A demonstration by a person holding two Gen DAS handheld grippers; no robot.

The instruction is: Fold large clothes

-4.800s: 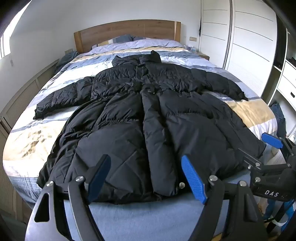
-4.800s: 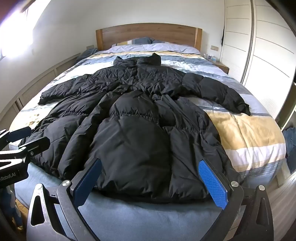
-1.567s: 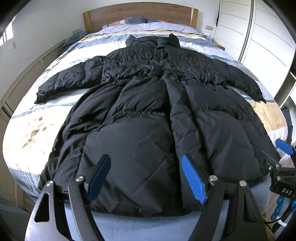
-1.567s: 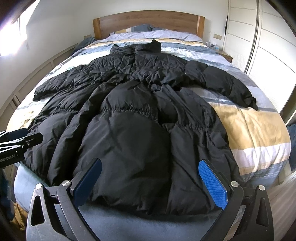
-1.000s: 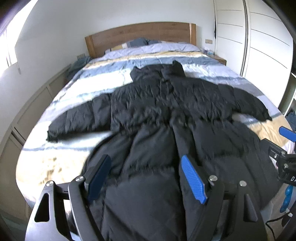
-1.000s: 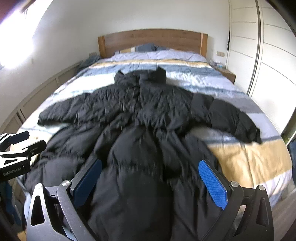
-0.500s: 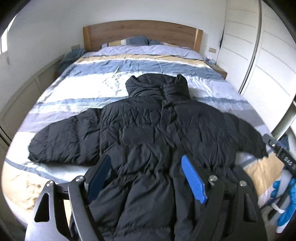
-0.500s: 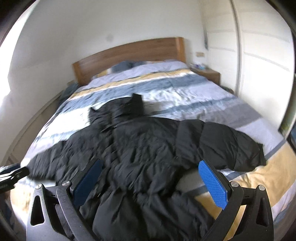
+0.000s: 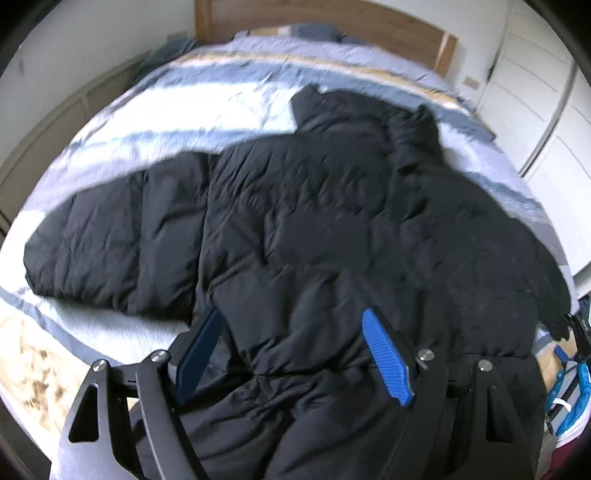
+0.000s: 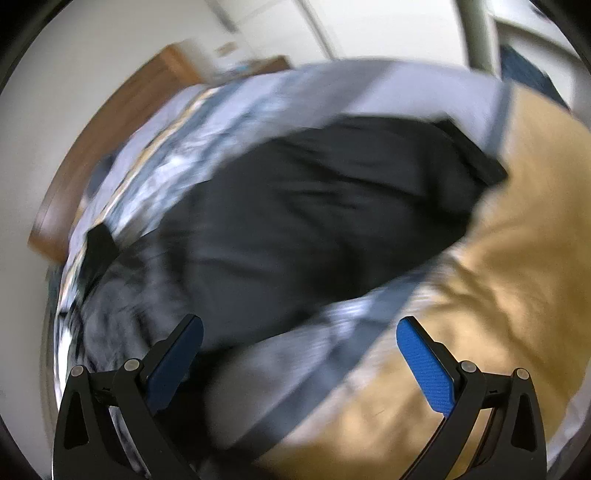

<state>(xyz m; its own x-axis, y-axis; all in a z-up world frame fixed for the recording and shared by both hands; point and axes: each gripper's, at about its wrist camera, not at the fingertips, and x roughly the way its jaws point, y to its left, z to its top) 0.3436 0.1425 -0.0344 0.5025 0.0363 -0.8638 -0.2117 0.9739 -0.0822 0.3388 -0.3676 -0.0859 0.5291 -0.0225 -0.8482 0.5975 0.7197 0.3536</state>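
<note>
From the left wrist camera, a big black puffy coat (image 9: 332, 229) lies spread flat on a bed with a striped blue, white and yellow cover (image 9: 207, 92). The collar points to 12 o'clock, toward the brown wooden headboard (image 9: 369, 26). One sleeve reaches out to 9 o'clock and the other slopes down to 3 o'clock. White cupboard doors (image 9: 546, 110) stand at 2 o'clock. The left gripper (image 9: 291, 358) is low over the middle of the coat. Its two blue-padded fingers are spread wide apart and nothing is pinched between them. The fingers look very close to the puffy cloth, but I cannot tell if they touch it. At 3 o'clock, by the end of the sleeve, a small bit of the other black tool peeks in.

The right wrist camera is tilted and very blurry. The coat's sleeve (image 10: 332, 221) lies across the middle, with its cuff end at 2 o'clock. It rests on the bed cover, beside a wide yellow stripe (image 10: 498, 295) at 4 o'clock. The headboard is at 10 o'clock. The right gripper (image 10: 299, 354) hangs just below the sleeve. Its fingers are wide apart too and hold nothing.
</note>
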